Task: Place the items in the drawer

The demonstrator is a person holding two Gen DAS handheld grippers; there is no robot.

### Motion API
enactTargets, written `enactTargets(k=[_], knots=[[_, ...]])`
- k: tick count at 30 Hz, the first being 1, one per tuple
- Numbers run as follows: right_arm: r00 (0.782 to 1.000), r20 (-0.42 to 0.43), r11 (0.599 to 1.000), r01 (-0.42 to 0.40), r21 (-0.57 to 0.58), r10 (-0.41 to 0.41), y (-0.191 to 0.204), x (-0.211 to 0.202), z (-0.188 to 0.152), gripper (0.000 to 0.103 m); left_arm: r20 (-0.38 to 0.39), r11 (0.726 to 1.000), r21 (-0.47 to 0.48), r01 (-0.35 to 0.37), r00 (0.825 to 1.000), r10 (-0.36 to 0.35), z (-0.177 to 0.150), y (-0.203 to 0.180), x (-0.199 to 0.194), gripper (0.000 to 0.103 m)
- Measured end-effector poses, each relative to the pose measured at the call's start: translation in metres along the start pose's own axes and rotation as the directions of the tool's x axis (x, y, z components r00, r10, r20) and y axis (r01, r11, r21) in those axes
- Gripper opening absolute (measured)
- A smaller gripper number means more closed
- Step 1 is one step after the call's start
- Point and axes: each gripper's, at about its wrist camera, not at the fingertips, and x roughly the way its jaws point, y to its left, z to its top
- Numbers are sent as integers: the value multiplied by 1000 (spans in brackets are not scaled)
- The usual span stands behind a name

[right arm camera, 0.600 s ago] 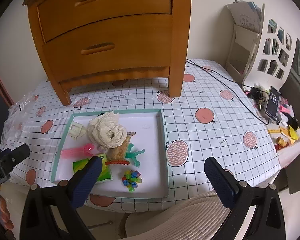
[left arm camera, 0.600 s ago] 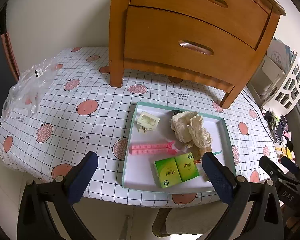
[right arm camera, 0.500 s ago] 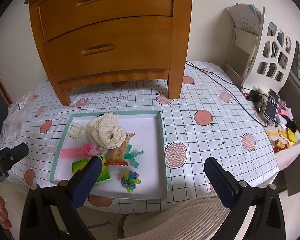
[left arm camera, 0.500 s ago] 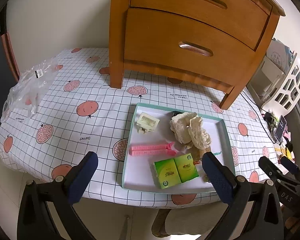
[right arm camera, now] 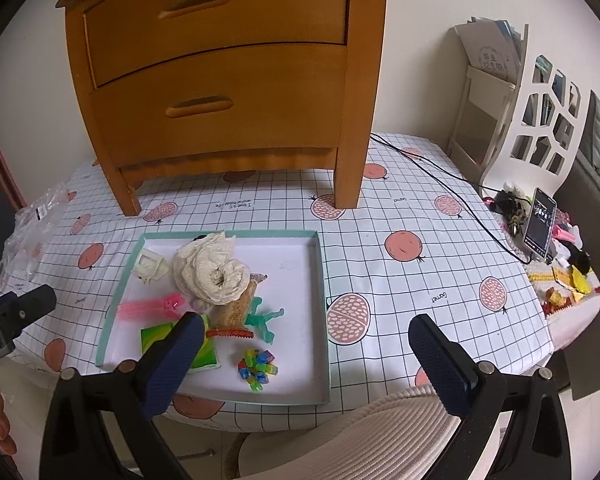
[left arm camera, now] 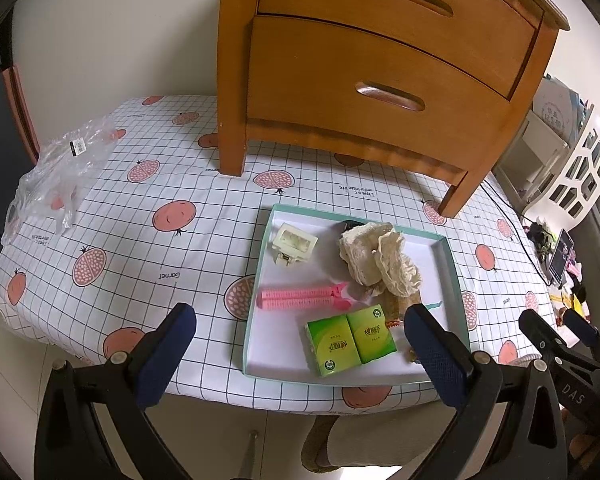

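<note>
Both my left gripper (left arm camera: 300, 338) and right gripper (right arm camera: 302, 338) hang spread wide and empty over the table's near edge, items in the tray (right arm camera: 320, 300) near that edge, both drawers of the nightstand (right arm camera: 228, 92) at the table's back closed.

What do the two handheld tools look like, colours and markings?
Both match: the left tool and right tool each have two matte black plastic arms with silver rivets, ending in rounded navy blue textured pads. Seen from the left view, the right tool's body bears white "DAS" lettering. No cables show.
</note>
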Motion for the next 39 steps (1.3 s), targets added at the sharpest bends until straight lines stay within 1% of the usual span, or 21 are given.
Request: enactTargets(k=[10,29,39], knots=[[1000,7,1000,2,-3,-2,0,-1,0,103,-7,1000,4,2,1000,-2,-1,-1,1,103],[1000,3,1000,-5,2,5,-2,0,0,103,-15,999,15,42,999,-42,0,-2,5,103],[1000,-14,1000,-18,14,18,-4,4,-1,103,-24,998,-15,54,998,-54,2,6,12,103]])
